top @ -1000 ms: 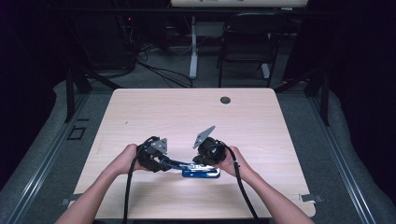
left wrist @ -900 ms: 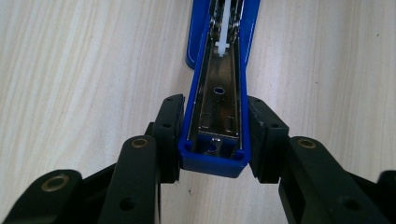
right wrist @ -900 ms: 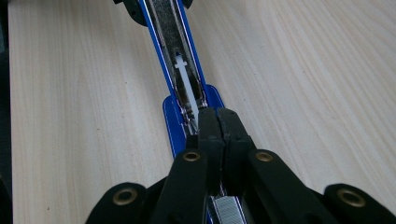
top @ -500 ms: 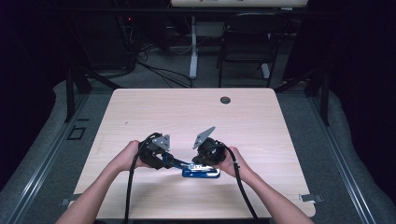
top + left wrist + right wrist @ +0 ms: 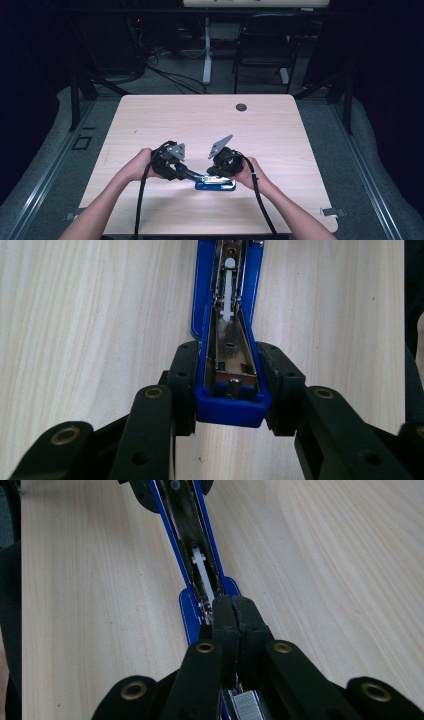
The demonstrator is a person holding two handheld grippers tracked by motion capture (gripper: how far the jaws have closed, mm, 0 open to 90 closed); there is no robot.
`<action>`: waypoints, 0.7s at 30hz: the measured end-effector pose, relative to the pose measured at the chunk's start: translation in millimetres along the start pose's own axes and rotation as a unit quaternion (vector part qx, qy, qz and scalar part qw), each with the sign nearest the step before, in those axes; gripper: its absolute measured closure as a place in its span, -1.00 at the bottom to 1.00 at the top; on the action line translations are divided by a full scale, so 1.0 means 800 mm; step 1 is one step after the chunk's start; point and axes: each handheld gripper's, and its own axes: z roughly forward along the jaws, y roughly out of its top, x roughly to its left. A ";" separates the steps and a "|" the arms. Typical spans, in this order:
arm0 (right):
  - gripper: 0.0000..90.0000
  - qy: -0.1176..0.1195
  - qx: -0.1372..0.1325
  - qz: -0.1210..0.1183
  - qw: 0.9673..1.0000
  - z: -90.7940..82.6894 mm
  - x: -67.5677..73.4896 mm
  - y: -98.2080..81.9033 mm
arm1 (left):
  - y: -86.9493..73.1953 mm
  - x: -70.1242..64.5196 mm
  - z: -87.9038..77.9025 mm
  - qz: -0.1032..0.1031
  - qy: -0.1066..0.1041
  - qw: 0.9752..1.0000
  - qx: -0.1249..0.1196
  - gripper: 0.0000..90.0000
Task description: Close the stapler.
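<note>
A blue stapler (image 5: 215,184) lies swung open near the table's front edge, between both hands. Its blue top arm (image 5: 229,340), with the metal spring and white pusher showing inside, stretches from one gripper to the other. My left gripper (image 5: 230,382) is shut on the squared free end of that arm, a pad pressing on each side. My right gripper (image 5: 234,611) is shut, its pads meeting over the hinge end of the stapler's base (image 5: 189,611). A strip of staples (image 5: 246,704) shows under its jaws. From above, the left gripper (image 5: 190,174) and right gripper (image 5: 216,176) face each other.
The light wooden table (image 5: 210,125) has a small dark round grommet (image 5: 241,107) near its far edge. Cables trail from both grippers toward the front edge. Behind the table stand a chair (image 5: 262,45) and desk legs on a dark floor.
The left gripper has edged a little to the right with the stapler's arm in it. The right hand has stayed where it was.
</note>
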 end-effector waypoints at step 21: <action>0.99 0.003 -0.017 -0.007 1.000 -0.003 0.006 0.003 | 0.039 0.000 -0.004 0.033 -0.005 0.999 0.002 0.45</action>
